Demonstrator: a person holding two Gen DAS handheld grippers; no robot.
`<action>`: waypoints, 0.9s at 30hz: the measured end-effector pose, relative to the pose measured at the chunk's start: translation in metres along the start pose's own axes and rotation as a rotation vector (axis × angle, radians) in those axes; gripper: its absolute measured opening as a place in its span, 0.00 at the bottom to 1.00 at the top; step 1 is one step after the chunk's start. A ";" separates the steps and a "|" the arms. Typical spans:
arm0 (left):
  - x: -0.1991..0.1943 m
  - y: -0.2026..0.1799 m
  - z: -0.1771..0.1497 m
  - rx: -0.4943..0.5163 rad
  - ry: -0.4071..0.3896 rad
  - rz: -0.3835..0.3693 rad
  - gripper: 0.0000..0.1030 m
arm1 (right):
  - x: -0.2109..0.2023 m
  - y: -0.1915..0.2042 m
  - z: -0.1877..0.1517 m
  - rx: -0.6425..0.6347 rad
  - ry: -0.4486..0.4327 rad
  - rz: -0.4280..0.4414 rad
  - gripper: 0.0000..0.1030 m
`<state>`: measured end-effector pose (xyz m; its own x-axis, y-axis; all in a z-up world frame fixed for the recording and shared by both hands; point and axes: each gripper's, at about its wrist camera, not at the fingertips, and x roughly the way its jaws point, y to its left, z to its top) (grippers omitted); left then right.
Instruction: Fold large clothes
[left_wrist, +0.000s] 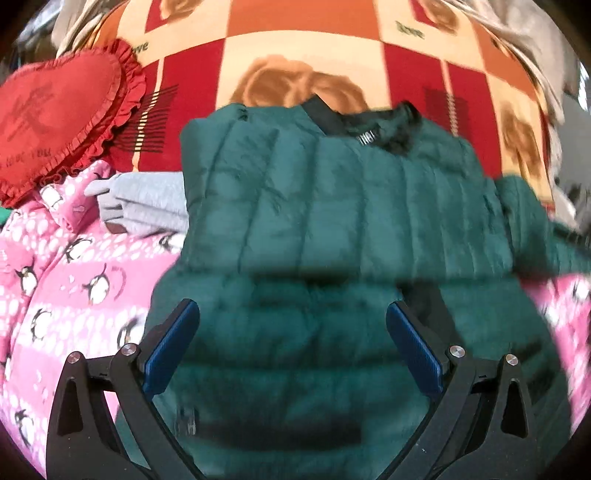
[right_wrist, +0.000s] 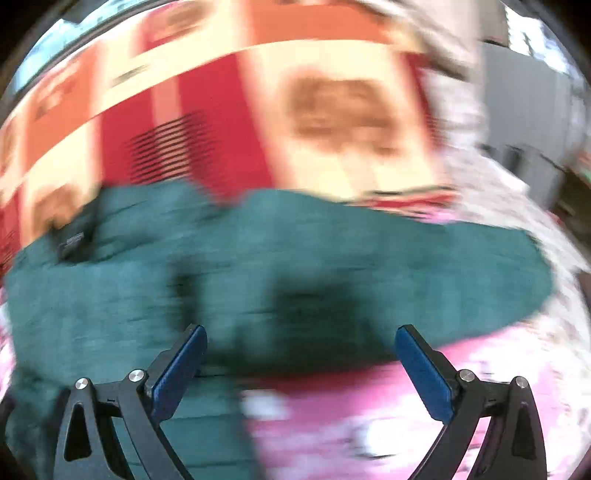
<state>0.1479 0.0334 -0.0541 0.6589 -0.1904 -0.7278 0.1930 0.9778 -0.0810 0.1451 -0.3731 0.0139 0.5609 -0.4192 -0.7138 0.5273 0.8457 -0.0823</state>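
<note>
Claws first: the left claw (left_wrist: 291, 332) stands wide, its 2 blue pads (left_wrist: 171, 345) far apart and holding nothing, and it hangs over the near part of the green quilted jacket (left_wrist: 332, 206). The right claw (right_wrist: 299, 365) is wide too and empty; it sits over the near edge of the jacket (right_wrist: 280, 266), where the green cloth meets the pink one. I judge that both are spread like this because they are free to take a new hold on the jacket, which looks partly folded, with 1 layer lying across another.

Relative to the jacket: its black collar (left_wrist: 369, 125) is on the far side, away from the claws, so the jacket points away from the person. In the right wrist view, which is much blurred, the green mass runs long from side to side, and I think a sleeve reaches out to the right.

The jacket lies on a bed with a red and orange checked blanket (left_wrist: 303, 48) behind the collar. Left of the jacket lies pink penguin-print cloth (left_wrist: 74, 266), and it continues under the jacket. A grey folded garment (left_wrist: 147, 206) touches the jacket's left edge. Further left of the jacket, beyond the grey garment, is a red heart-shaped cushion (left_wrist: 62, 110).
</note>
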 end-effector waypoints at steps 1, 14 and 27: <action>0.000 -0.002 -0.005 0.012 0.008 0.007 0.99 | 0.000 -0.030 0.002 0.056 -0.009 -0.022 0.98; 0.003 -0.007 0.013 -0.050 0.020 0.004 0.99 | 0.041 -0.197 -0.002 0.529 -0.062 0.083 0.92; 0.021 -0.002 0.014 -0.083 0.070 0.014 0.99 | 0.067 -0.216 0.012 0.642 -0.268 0.285 0.77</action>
<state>0.1711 0.0264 -0.0597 0.6082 -0.1726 -0.7748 0.1215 0.9848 -0.1240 0.0764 -0.5874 -0.0078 0.8241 -0.3484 -0.4466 0.5612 0.6093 0.5602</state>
